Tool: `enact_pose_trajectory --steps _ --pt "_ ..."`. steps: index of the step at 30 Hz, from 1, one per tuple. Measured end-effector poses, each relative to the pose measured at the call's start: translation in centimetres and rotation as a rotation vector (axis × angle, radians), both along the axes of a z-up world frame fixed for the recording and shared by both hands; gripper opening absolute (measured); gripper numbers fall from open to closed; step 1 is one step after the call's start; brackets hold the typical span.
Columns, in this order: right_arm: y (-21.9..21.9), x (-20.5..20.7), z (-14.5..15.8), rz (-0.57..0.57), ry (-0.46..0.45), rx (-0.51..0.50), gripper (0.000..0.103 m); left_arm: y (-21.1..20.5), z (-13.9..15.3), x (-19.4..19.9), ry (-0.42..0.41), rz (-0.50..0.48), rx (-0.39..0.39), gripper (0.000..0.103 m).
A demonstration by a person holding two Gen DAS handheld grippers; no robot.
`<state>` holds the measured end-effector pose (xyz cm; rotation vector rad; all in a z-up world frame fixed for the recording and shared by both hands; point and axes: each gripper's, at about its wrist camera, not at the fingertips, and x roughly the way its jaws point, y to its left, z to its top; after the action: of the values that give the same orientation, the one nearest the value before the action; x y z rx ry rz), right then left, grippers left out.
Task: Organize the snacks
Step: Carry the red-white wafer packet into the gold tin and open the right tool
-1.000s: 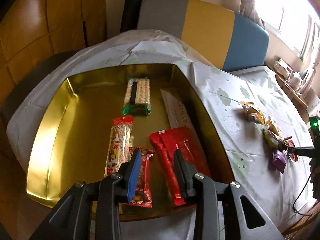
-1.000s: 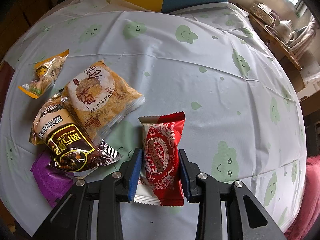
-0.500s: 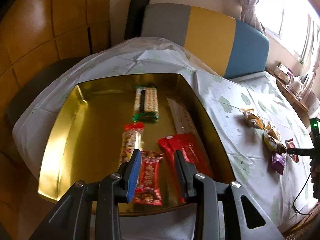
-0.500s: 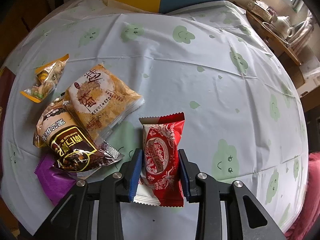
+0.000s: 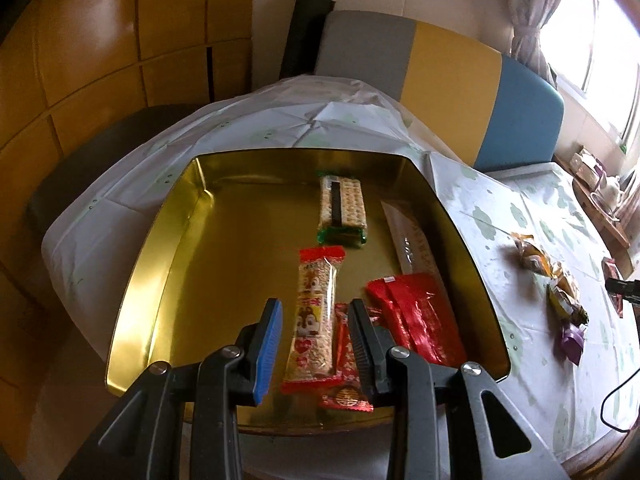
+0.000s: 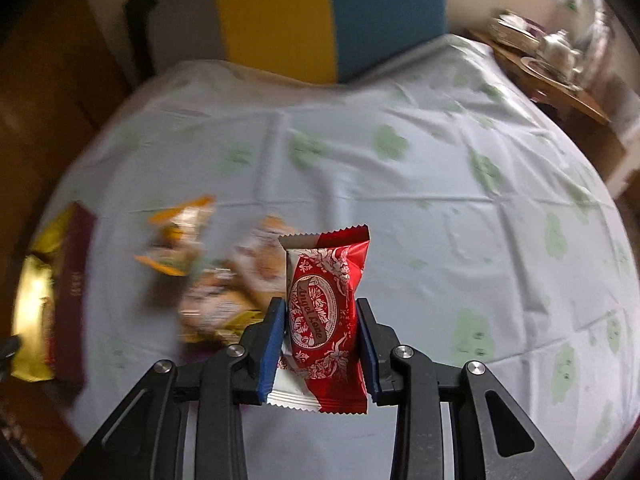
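In the left wrist view, a gold tray [image 5: 168, 248] holds a green-ended cracker pack [image 5: 342, 208], a long red-ended rice bar [image 5: 316, 312], a small red packet [image 5: 346, 364] and a large red packet [image 5: 416, 316]. My left gripper [image 5: 315, 308] hovers open above the tray's near side, with the rice bar seen below, between its fingers. My right gripper [image 6: 320, 304] is shut on a red-and-white wafer packet [image 6: 324, 300], held upright well above the tablecloth [image 6: 440, 220]. Loose snacks [image 6: 224, 280] lie blurred below and to the left of it.
More loose snacks [image 5: 556, 280] and a purple packet [image 5: 572, 340] lie on the cloth right of the tray. A grey, yellow and blue chair back [image 5: 440, 60] stands behind the table. A side table with a teapot [image 6: 556, 52] is at the far right.
The right gripper has risen off the table with the red-and-white packet in it. The left gripper has drifted over the tray, so the rice bar now shows between its fingers.
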<state>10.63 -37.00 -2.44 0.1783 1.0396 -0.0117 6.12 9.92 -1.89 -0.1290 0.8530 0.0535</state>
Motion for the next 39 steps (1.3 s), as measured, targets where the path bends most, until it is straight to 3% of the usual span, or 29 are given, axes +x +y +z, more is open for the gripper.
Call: enact_pose_trajectory --steps 15,20,23,29,35,39 --pt "22.6 0.9 3.8 0.477 -0.068 0.181 0.035 2.6 0.3 -0.5 -0.018 0.062 -0.025 0.034" --pt "29.0 2.0 3.0 0.556 -0.051 0.194 0.038 3.1 -0.1 -0.7 -0.007 0.067 -0.037 0.034" --pt "31.6 3.0 1.3 0.576 -0.034 0.152 0.038 3.2 -0.4 -0.6 0.004 0.067 -0.042 0.034" --pt "33.3 3.4 -1.3 0.598 0.013 0.091 0.038 3.2 -0.6 -0.6 0.003 0.064 -0.048 0.034" --pt "32.1 1.9 -0.8 0.603 -0.018 0.097 0.038 2.6 -0.4 -0.9 0.0 0.046 -0.039 0.034" --pt "31.4 1.0 0.2 0.601 -0.062 0.084 0.044 2.1 0.0 -1.1 -0.009 0.032 -0.029 0.034"
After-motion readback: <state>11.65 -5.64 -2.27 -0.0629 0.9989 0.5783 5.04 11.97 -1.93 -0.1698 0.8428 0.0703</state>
